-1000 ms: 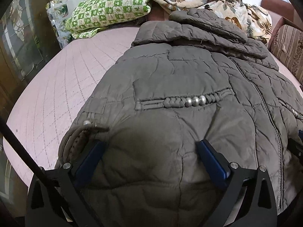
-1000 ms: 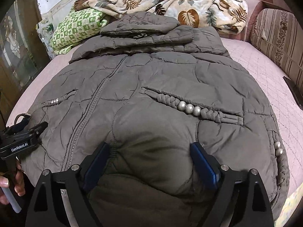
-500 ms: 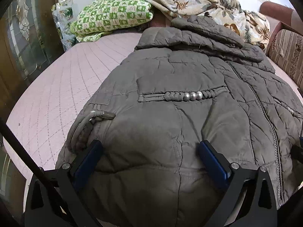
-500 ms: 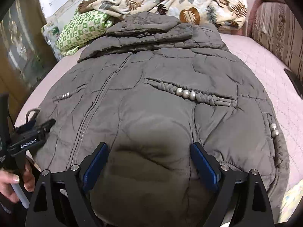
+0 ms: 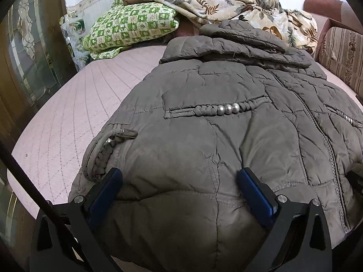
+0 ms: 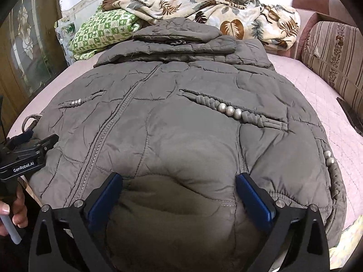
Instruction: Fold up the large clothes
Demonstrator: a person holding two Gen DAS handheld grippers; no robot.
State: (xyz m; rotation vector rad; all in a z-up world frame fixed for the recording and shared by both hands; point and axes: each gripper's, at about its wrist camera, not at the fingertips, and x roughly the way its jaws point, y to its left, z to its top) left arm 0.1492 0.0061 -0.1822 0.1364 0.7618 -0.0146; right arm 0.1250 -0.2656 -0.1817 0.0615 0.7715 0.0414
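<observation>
A large grey-brown quilted jacket (image 5: 226,86) lies front up on the pink bed, hood folded at the far end; it also fills the right wrist view (image 6: 181,86). Its zipper (image 6: 109,124) runs down the middle and each pocket carries a braid with silver beads (image 5: 228,109). My left gripper (image 5: 179,176) is open, its blue pads straddling the bulging hem near the jacket's left corner. My right gripper (image 6: 179,179) is open, straddling the hem right of the zipper. The left gripper also shows at the left edge of the right wrist view (image 6: 27,151).
A green checked pillow (image 5: 131,29) and a leaf-print blanket (image 6: 226,15) lie at the bed's far end. A striped sofa cushion (image 6: 335,54) stands on the right, a wooden glass door (image 5: 27,56) on the left. Bare pink bedspread (image 5: 74,104) lies left of the jacket.
Both cameras have drawn back and risen slightly, so the jacket looks a little farther. Both grippers stay open around the hem.
</observation>
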